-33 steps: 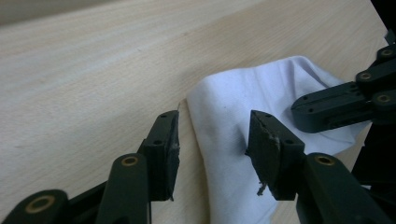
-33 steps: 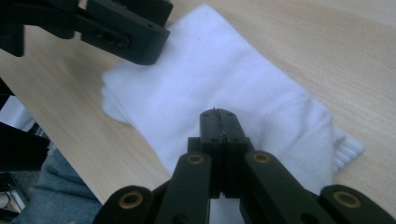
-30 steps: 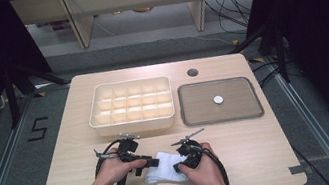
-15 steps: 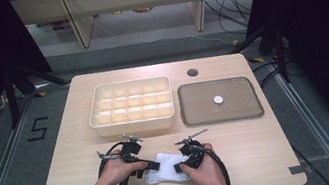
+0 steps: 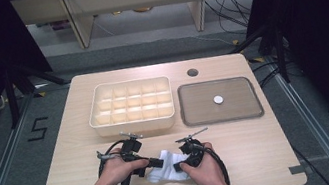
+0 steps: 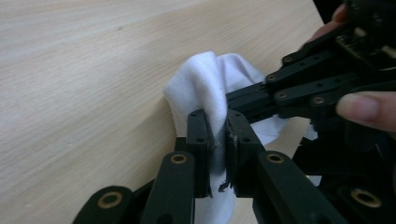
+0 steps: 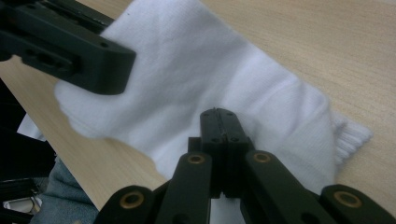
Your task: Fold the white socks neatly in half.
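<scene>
Both grippers are on the white sock (image 5: 167, 168) at the near edge of the table (image 5: 65, 180), the cloth bunched between the two hands. The left gripper (image 6: 217, 140) has just been closing, and a raised fold of the sock now sits pinched between its two pads, standing up above the jaw tips and spilling down below them. The right gripper (image 7: 219, 122) has its jaws pressed tight together with the sock's fabric caught at the tips; the ribbed cuff lies off to the right of those jaws, the rest of the sock spreads ahead and to their left. In the left gripper view the right gripper comes in from the right, its jaws meeting the cloth just beside the left's tips
</scene>
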`<action>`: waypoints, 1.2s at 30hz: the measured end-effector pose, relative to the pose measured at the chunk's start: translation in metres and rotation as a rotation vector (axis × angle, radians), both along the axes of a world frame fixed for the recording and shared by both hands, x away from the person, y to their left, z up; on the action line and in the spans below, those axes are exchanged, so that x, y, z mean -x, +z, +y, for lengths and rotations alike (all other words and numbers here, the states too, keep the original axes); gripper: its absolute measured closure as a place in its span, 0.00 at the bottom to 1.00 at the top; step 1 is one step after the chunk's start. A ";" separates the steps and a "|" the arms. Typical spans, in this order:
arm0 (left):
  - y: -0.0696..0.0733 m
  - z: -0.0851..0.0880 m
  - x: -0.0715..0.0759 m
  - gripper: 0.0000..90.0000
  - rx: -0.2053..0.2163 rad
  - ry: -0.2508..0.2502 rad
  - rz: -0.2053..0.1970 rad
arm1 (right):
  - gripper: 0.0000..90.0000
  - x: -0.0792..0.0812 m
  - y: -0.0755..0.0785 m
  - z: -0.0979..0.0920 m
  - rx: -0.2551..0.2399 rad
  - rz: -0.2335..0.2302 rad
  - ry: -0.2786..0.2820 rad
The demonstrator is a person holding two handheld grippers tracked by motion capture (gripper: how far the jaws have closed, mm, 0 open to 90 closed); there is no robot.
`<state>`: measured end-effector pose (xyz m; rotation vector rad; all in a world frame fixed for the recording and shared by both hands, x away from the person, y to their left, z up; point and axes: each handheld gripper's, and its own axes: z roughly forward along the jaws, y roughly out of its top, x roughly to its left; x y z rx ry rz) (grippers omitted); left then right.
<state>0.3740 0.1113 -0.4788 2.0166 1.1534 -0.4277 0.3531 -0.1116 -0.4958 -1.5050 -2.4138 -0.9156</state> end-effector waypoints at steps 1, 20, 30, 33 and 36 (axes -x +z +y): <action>0.001 -0.002 0.000 0.90 0.004 -0.003 -0.004 | 1.00 0.000 0.000 0.000 0.009 -0.013 0.003; 0.005 -0.014 0.002 0.91 0.067 0.002 -0.007 | 1.00 -0.003 -0.001 0.005 0.007 -0.023 -0.003; 0.007 -0.004 0.001 0.91 0.031 0.021 -0.022 | 1.00 0.001 0.033 -0.011 -0.006 -0.129 -0.050; 0.008 -0.003 0.002 0.91 0.031 0.021 -0.026 | 1.00 0.004 0.045 -0.032 0.063 -0.153 -0.111; 0.009 -0.004 0.002 0.91 0.036 0.024 -0.030 | 1.00 0.011 0.040 -0.048 0.095 -0.143 -0.126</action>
